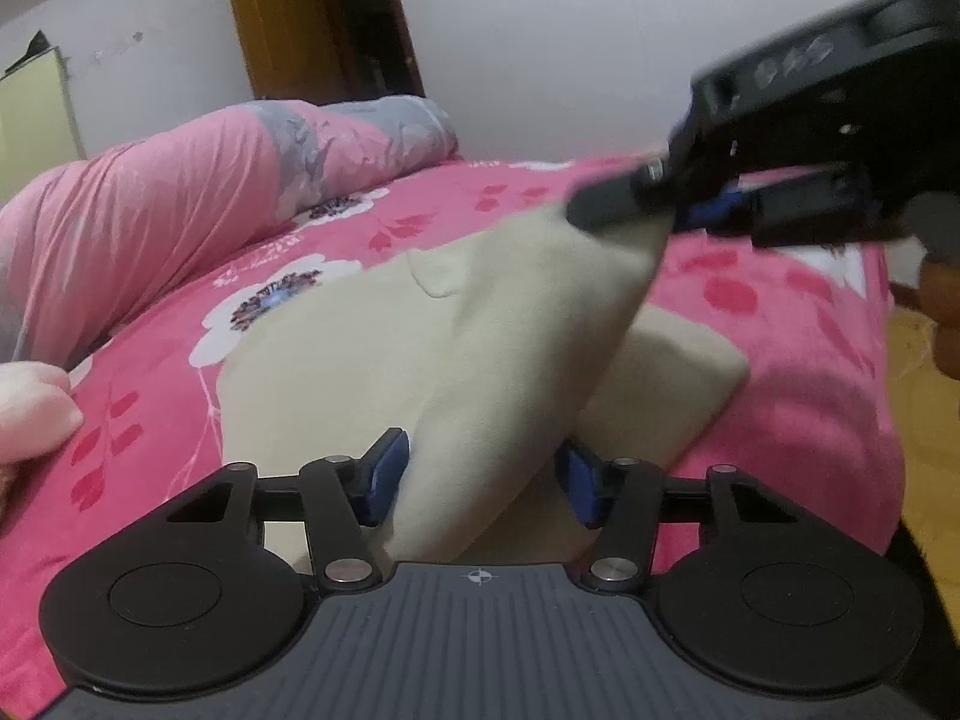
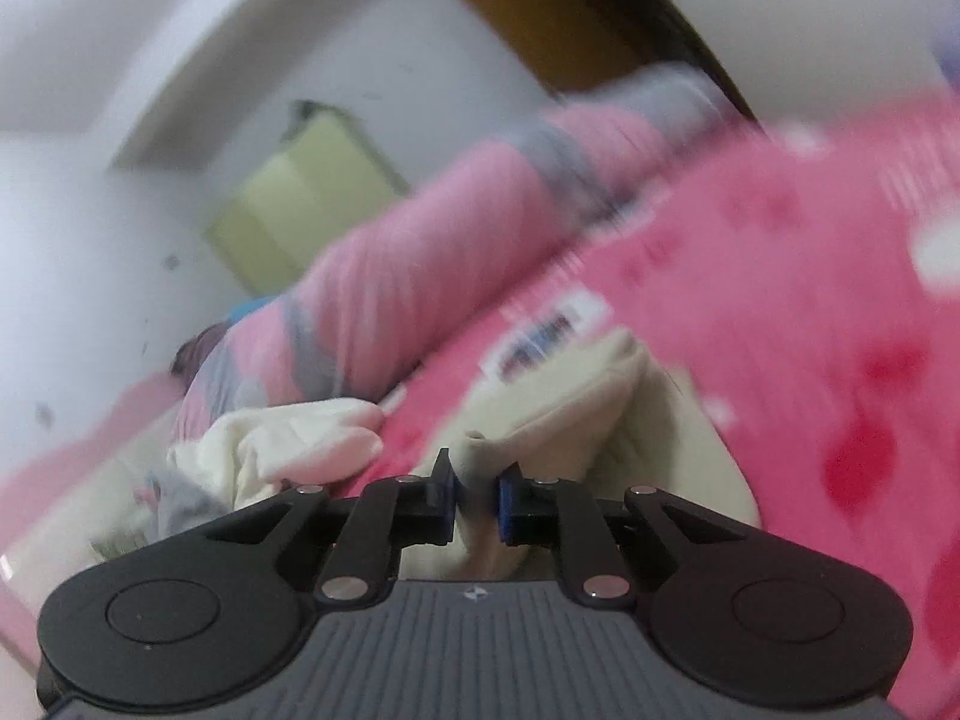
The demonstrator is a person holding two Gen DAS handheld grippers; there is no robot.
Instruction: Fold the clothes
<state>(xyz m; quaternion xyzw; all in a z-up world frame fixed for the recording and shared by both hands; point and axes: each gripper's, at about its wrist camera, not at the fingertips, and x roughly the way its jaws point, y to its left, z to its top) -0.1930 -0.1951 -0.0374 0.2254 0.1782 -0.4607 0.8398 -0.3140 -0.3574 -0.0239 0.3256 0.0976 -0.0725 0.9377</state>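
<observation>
Lifting a corner of the beige garment [image 1: 384,348], which lies on the pink bed [image 1: 792,396], the right hand-held gripper [image 2: 478,495] pinches only a small tuck that could slip free, while the left hand-held gripper [image 1: 480,480] straddles a fold, jaws half-open, pressing nothing.

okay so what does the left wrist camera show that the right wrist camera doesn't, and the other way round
Only the left wrist view shows the right gripper from outside, pinching up a corner of the beige garment, the garment's folded lower layer and a strip of yellow floor. Only the right wrist view shows a pile of white clothes and the right gripper's own pads closed on beige cloth, close up. Both share the beige garment, the pink flowered bedspread, the rolled pink and grey quilt, the yellow-green cabinet and the brown door.
</observation>
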